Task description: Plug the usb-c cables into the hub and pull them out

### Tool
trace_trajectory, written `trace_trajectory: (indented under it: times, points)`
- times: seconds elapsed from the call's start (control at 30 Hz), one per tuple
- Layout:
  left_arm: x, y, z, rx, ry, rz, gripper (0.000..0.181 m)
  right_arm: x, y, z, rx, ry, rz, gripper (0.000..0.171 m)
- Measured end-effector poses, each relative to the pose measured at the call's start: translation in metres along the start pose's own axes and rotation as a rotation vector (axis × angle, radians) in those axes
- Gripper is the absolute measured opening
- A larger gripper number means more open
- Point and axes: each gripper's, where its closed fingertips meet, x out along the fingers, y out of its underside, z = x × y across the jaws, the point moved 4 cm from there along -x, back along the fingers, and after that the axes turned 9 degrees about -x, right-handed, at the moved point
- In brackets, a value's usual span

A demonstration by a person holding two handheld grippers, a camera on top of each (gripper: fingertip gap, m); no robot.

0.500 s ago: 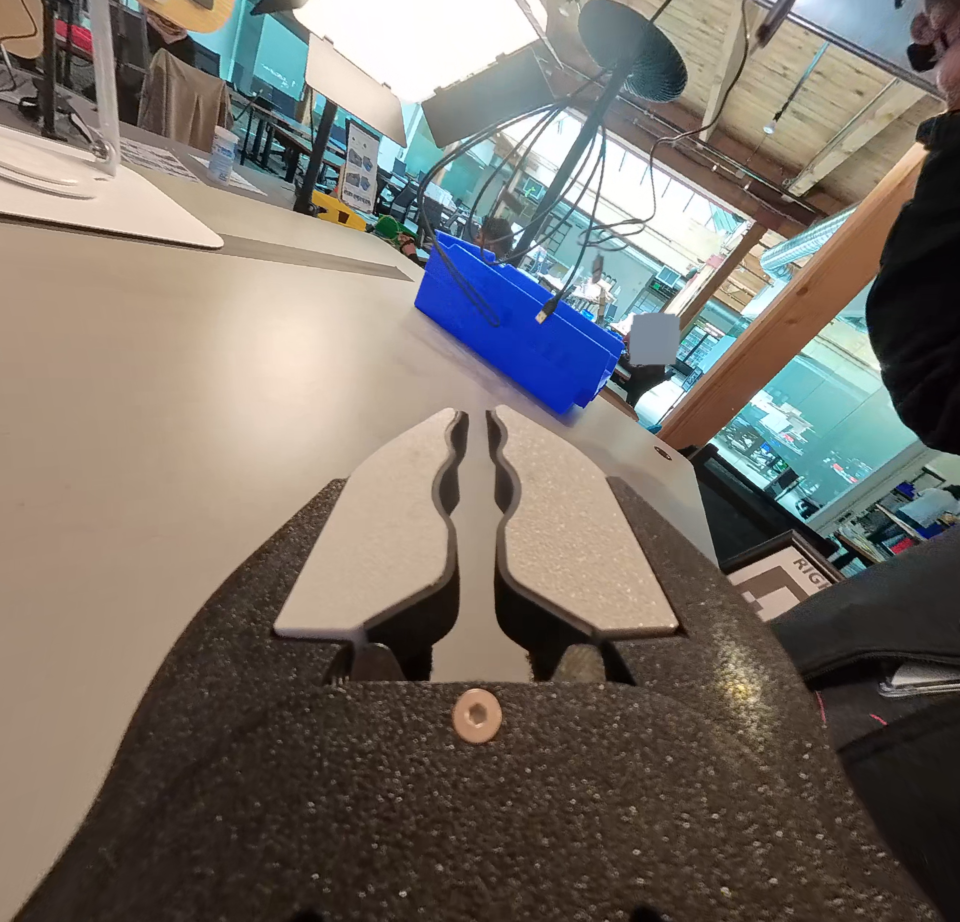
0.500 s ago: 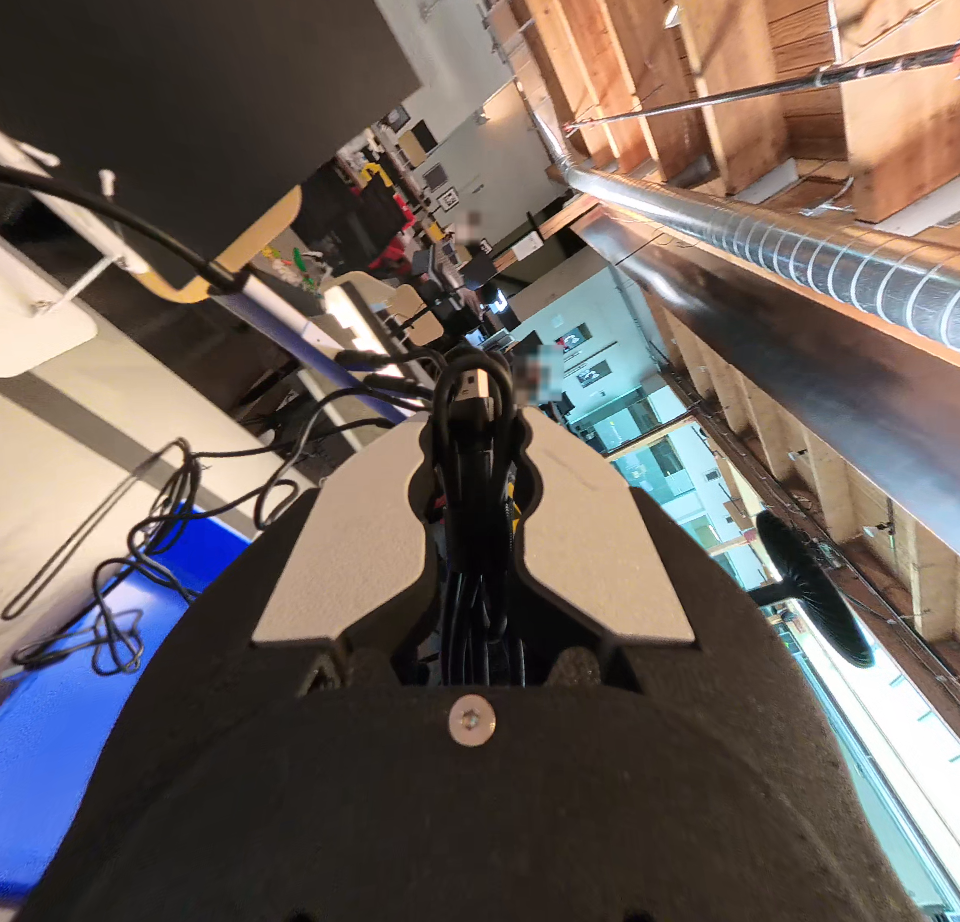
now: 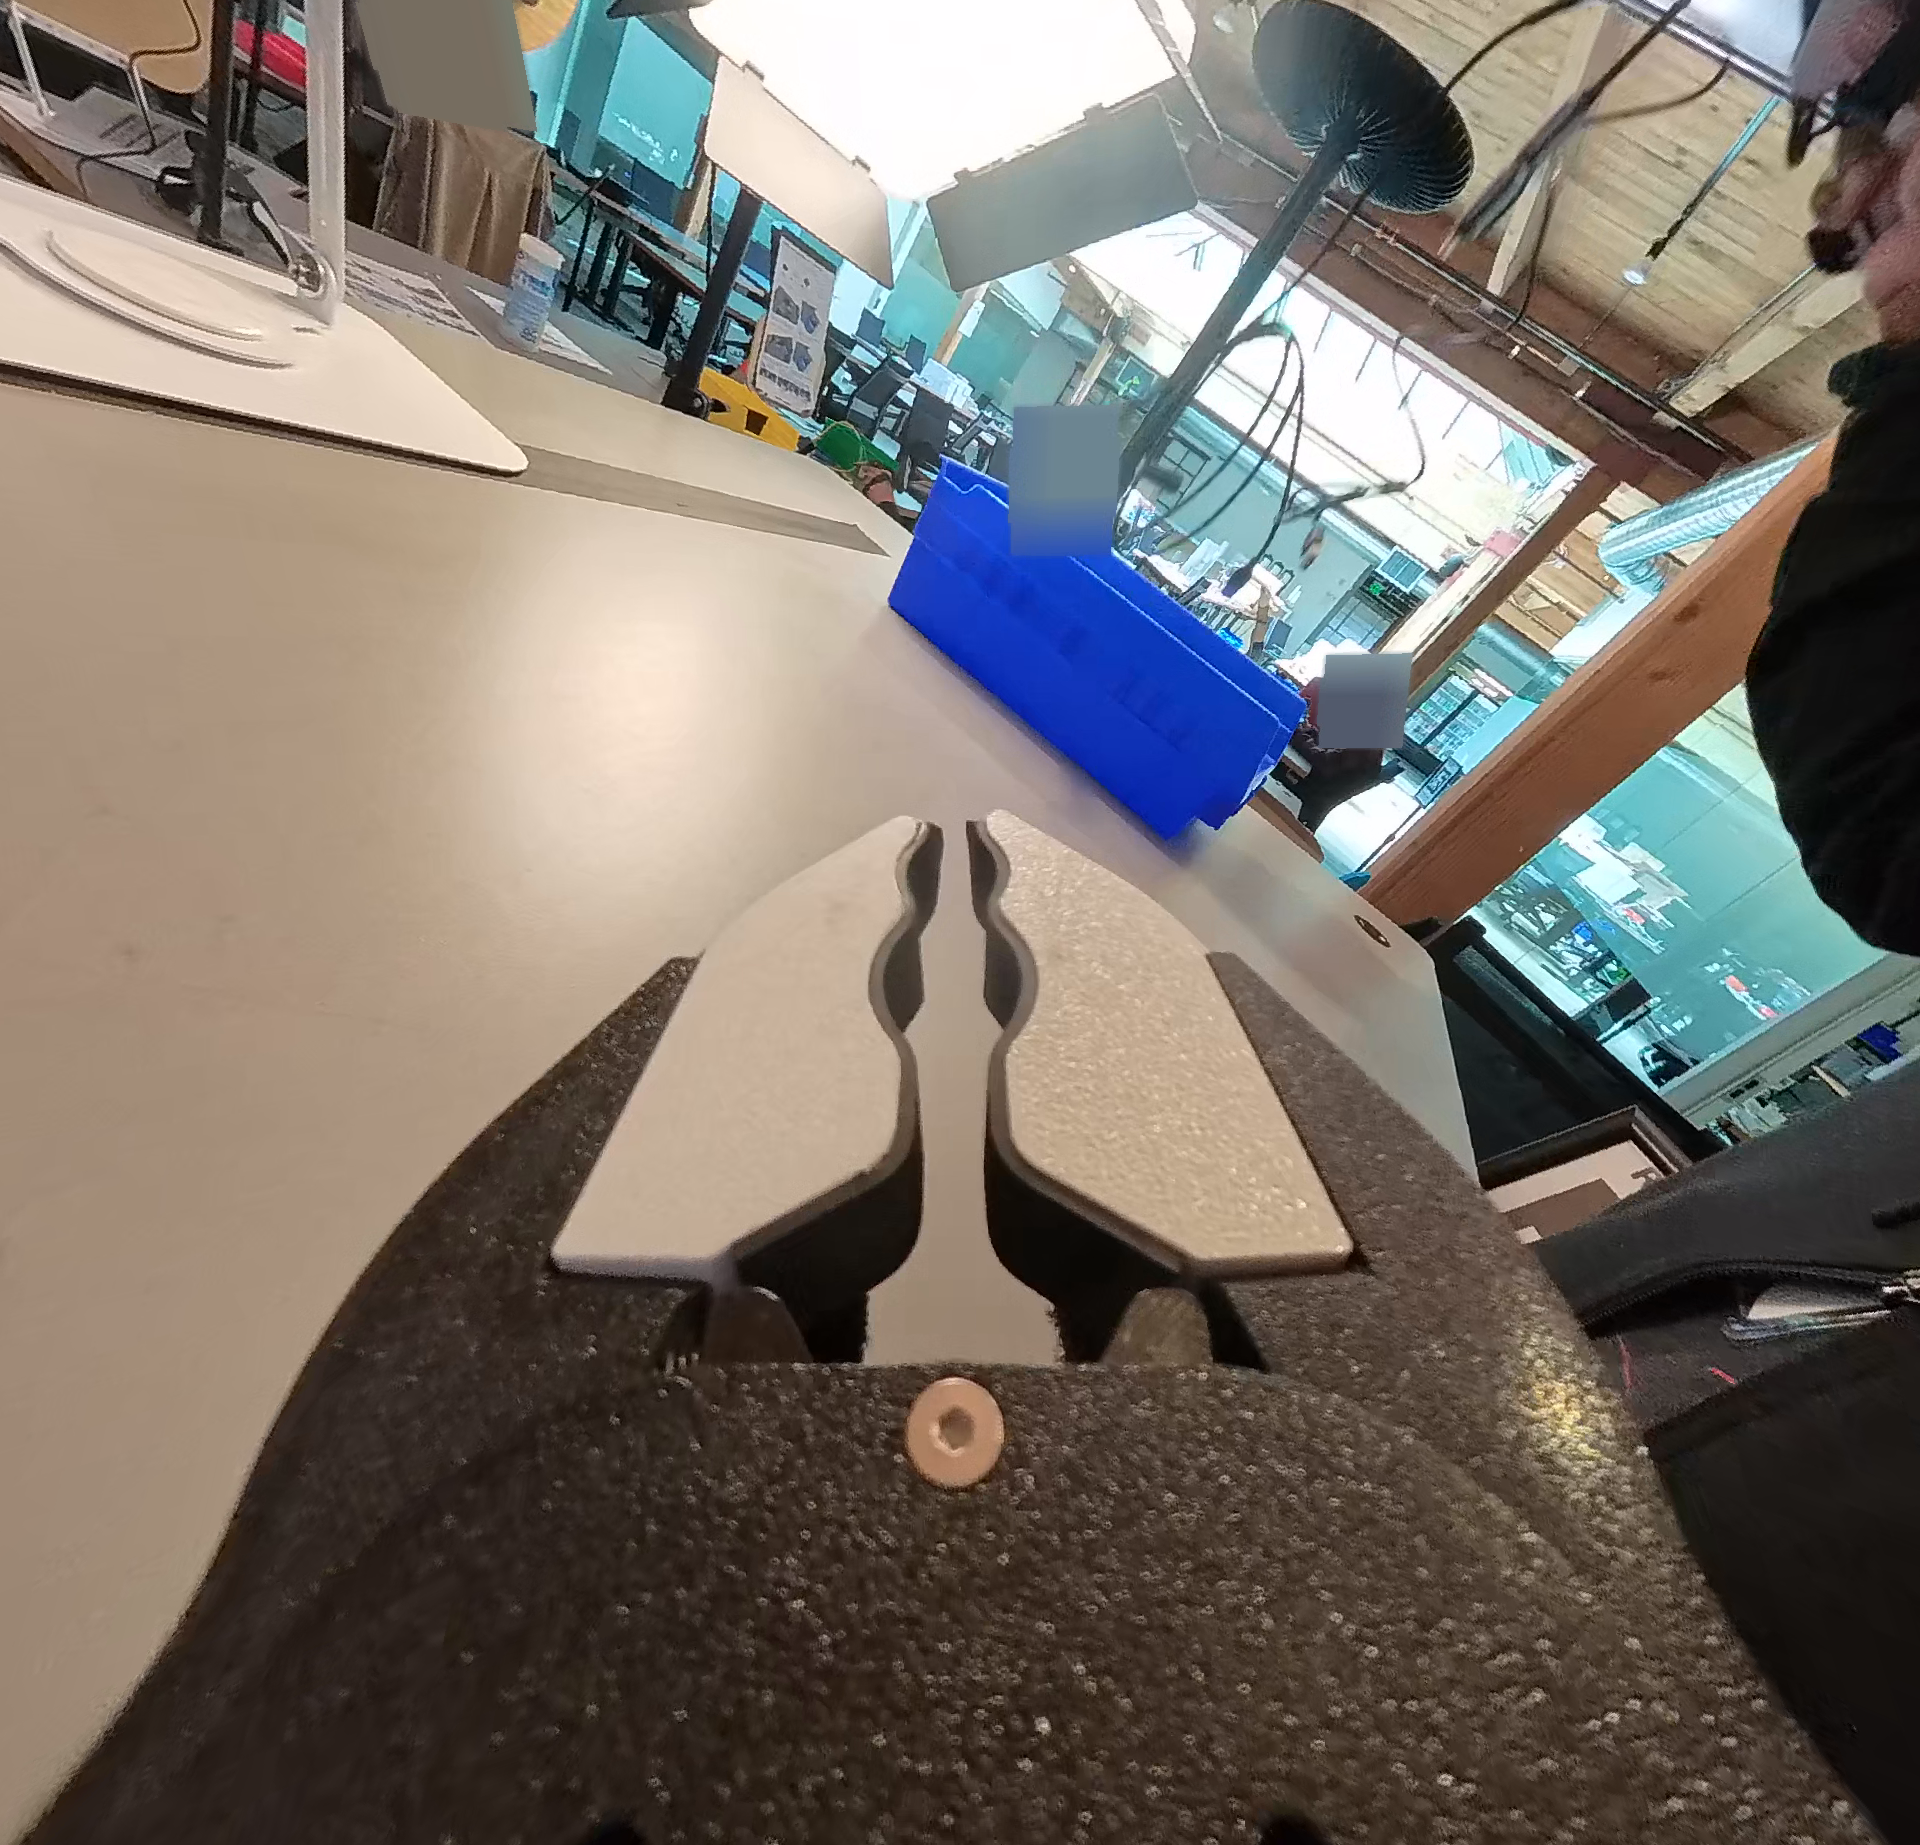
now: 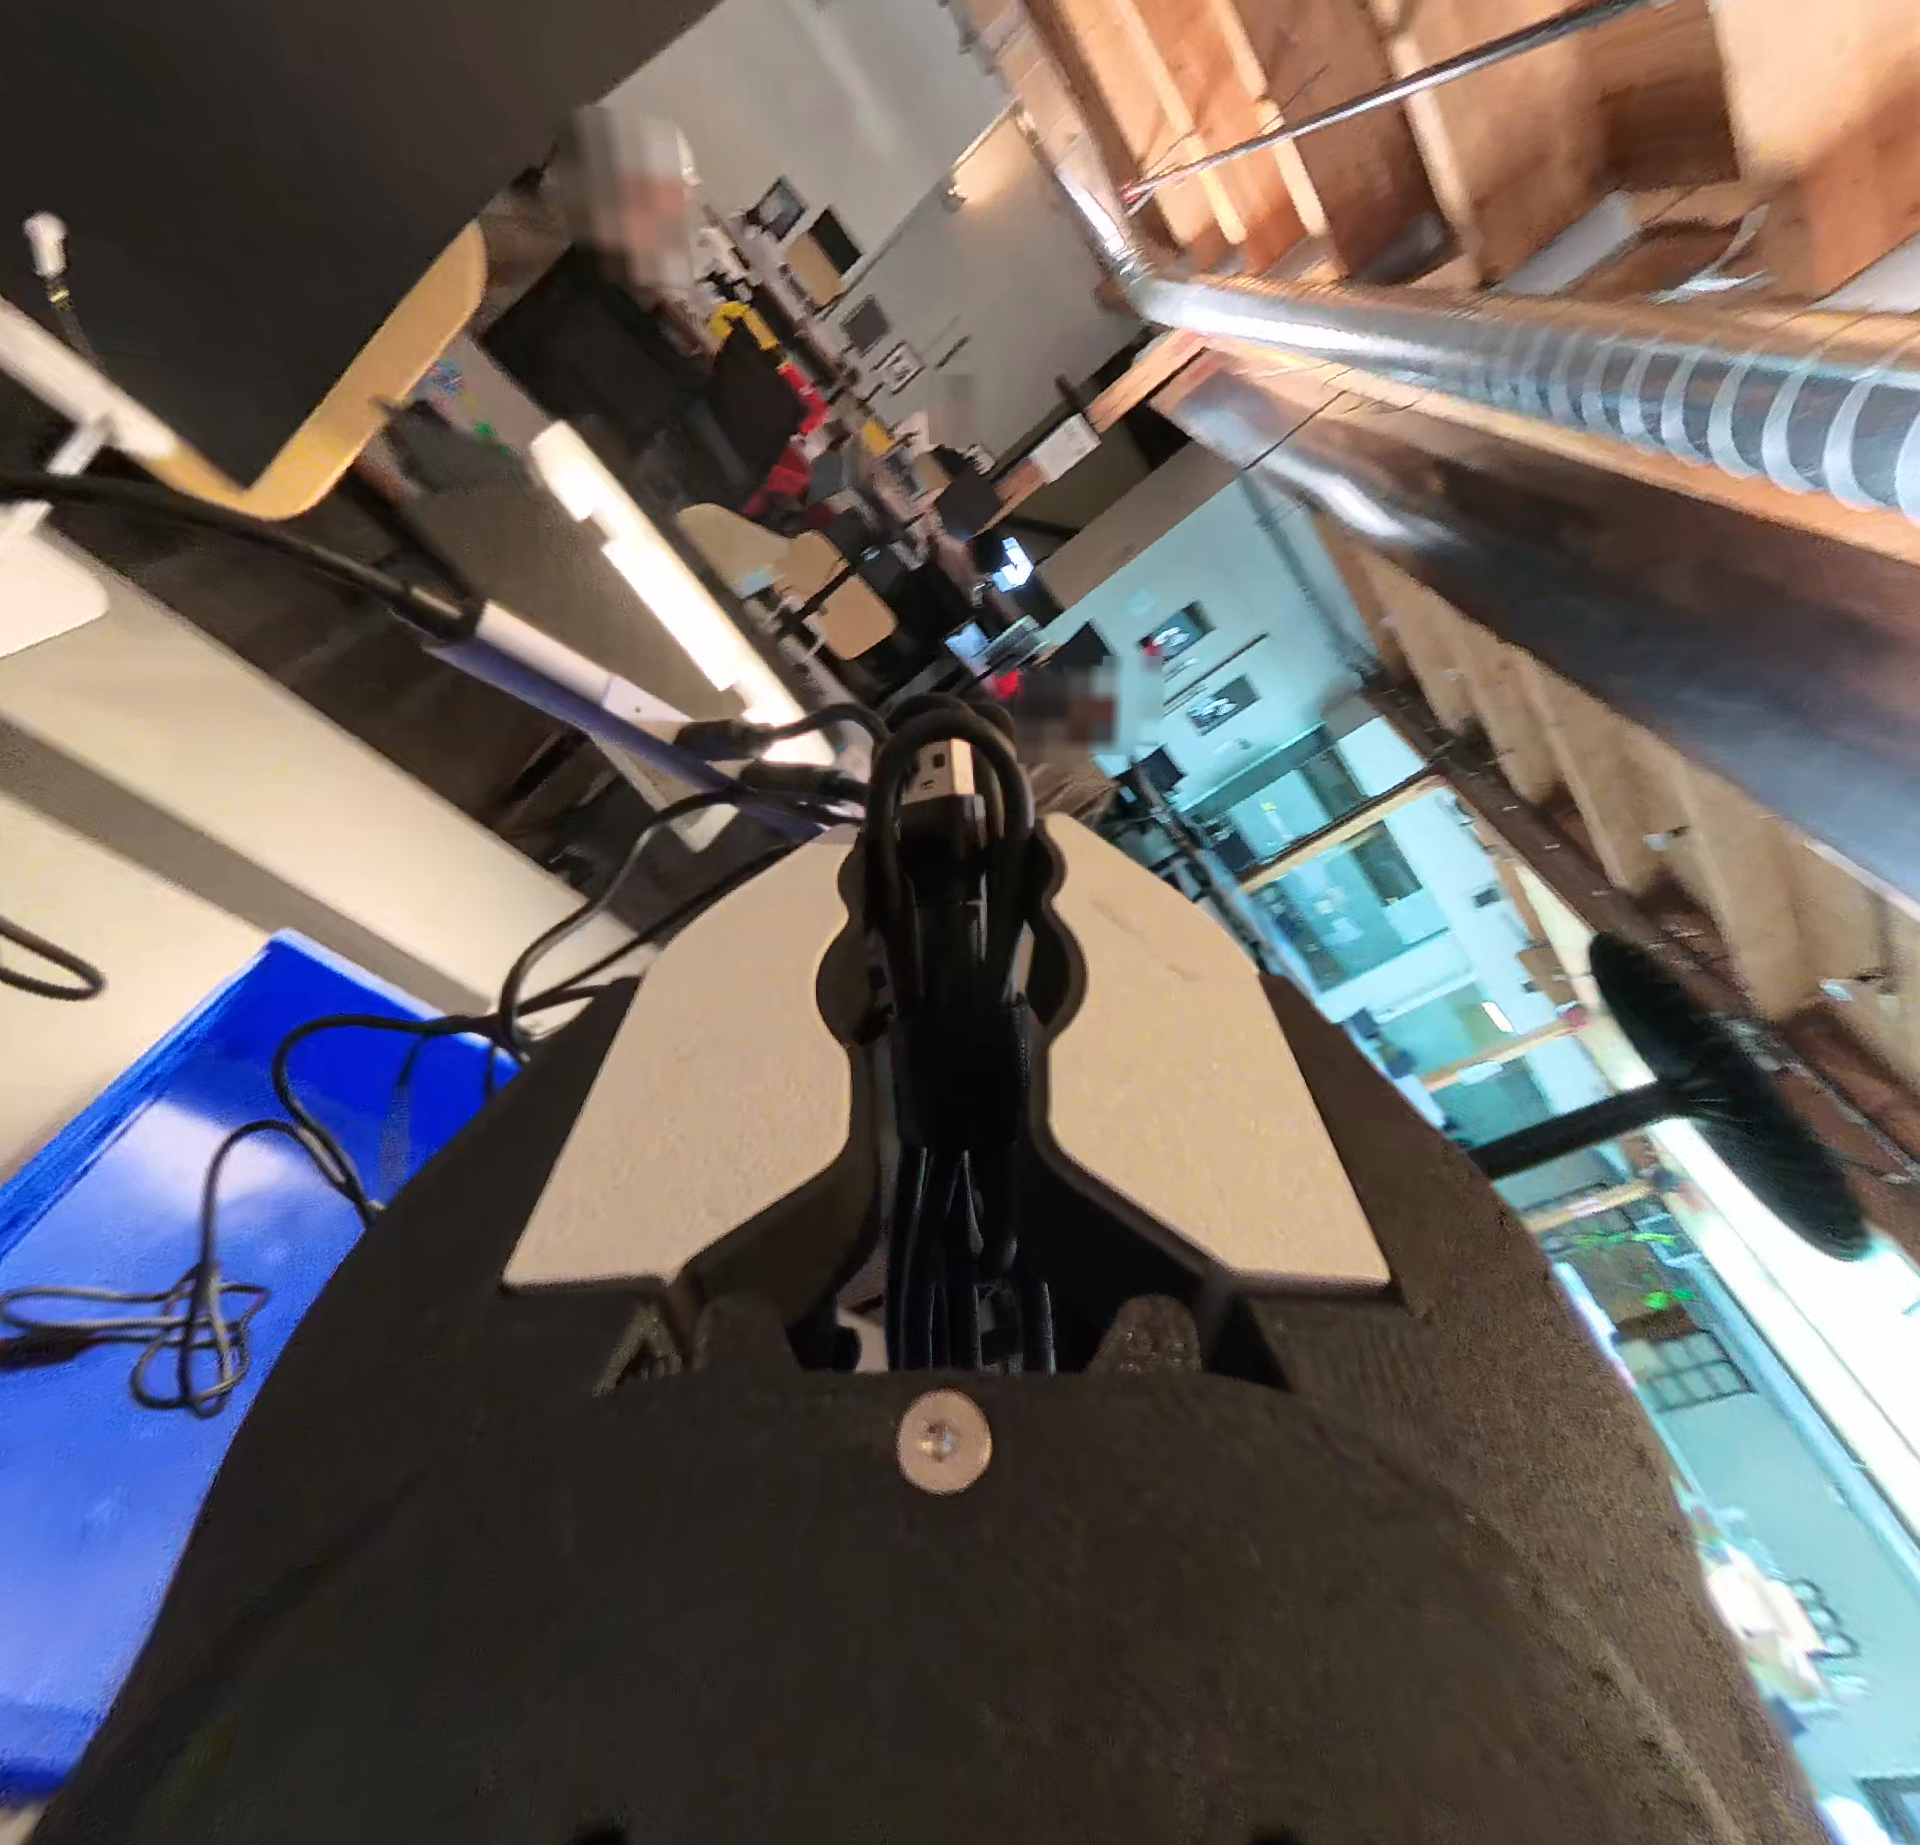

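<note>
Two grippers are working here, and we are holding one in each hand. Our left gripper (image 3: 954,831) is lying low over the grey table (image 3: 343,756), its jaws drawn almost together with only a thin slit between the tips and nothing in them. Ahead of it and to the right, the blue bin (image 3: 1091,673) is sitting near the table's far edge, well apart from the fingertips. Our right gripper (image 4: 948,860) is tilting up toward the ceiling beams and is clamping a bundle of black cables (image 4: 951,1016) that is running lengthwise between the fingers, a silver plug (image 4: 940,772) sticking out just past the tips. More thin cables (image 4: 197,1317) are trailing down from the bundle into the bin (image 4: 94,1276), which in the right wrist view is showing at lower left, below the gripper. From the left wrist view we are seeing some dark cable loops (image 3: 1273,434) hanging in the air above the bin. We cannot tell where the hub is; neither view is showing it clearly.
</note>
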Motion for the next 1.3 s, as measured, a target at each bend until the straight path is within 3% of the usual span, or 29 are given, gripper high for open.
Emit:
trace_trajectory:
  times: [0.23, 0.37, 0.6, 0.87, 0.93, 1.3]
  points:
    - [0.001, 0.000, 0.003, -0.010, -0.021, 0.005, 0.006, 0.041, 0.087, 0.123, 0.217, -0.299, 0.097, 0.027]
    - [0.002, 0.000, 0.004, -0.013, -0.032, 0.012, 0.006, 0.068, 0.152, 0.174, 0.350, -0.354, 0.252, 0.027]
    - [0.004, 0.001, 0.006, -0.024, -0.039, 0.031, 0.005, 0.102, 0.233, 0.236, 0.213, -0.365, 0.495, 0.028]
    - [0.007, 0.004, 0.007, -0.044, -0.035, 0.063, 0.005, 0.112, 0.262, 0.300, -0.177, -0.513, 0.685, 0.032]
    - [0.007, 0.003, 0.007, -0.042, -0.032, 0.056, 0.005, 0.103, 0.259, 0.312, -0.182, -0.635, 0.700, 0.034]
    - [0.005, 0.002, 0.005, -0.034, -0.022, 0.040, 0.006, 0.045, 0.224, 0.262, 0.024, -0.768, 0.533, 0.058]
